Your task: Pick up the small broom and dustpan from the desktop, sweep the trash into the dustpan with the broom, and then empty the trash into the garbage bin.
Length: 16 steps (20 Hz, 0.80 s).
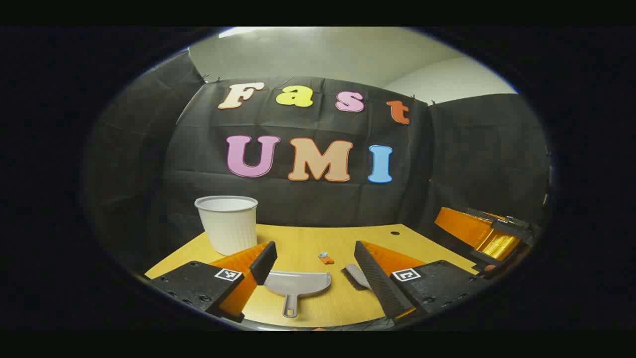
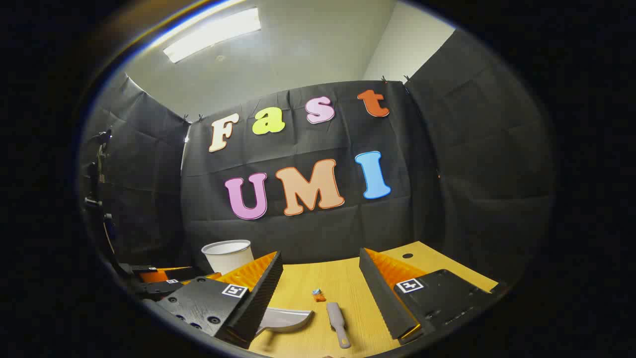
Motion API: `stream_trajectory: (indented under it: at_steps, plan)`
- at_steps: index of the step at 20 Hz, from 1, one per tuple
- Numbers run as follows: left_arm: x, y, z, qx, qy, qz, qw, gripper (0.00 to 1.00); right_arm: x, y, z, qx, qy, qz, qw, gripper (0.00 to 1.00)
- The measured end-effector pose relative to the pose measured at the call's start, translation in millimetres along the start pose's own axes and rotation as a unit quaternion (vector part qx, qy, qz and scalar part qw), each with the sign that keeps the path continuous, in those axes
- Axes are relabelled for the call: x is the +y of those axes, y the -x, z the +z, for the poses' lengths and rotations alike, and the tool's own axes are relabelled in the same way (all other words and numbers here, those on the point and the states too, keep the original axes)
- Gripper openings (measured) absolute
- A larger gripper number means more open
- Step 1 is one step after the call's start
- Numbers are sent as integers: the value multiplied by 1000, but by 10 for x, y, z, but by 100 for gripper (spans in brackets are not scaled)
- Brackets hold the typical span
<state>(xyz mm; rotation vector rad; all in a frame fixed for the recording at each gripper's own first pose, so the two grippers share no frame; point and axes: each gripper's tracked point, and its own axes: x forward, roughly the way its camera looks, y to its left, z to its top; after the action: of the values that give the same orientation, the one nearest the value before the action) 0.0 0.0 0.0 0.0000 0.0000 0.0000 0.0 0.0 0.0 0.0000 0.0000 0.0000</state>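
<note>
Nothing of the task looks done yet. The dustpan (image 1: 298, 284) lies flat on the bench (image 1: 308, 243), and the other places are given from it: the small broom (image 2: 338, 323) lies just to its right, the trash (image 1: 326, 258) sits just beyond it, between the 2 tools, and the white garbage bin (image 1: 228, 223) stands behind and to its left. The left claw (image 1: 313, 268) hangs above it, wide open and empty. The right claw (image 2: 320, 293) is likewise spread and holds nothing. Picking up, sweeping and emptying all remain.
</note>
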Motion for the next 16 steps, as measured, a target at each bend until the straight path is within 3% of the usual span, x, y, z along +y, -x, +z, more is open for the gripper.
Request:
stream_trajectory:
  at_steps: [16]
  plan:
    - [15, 2, -153, 27, 8, -3, 1000, 94, 13, 10, -42, 13, -3, 0, 1000, 92]
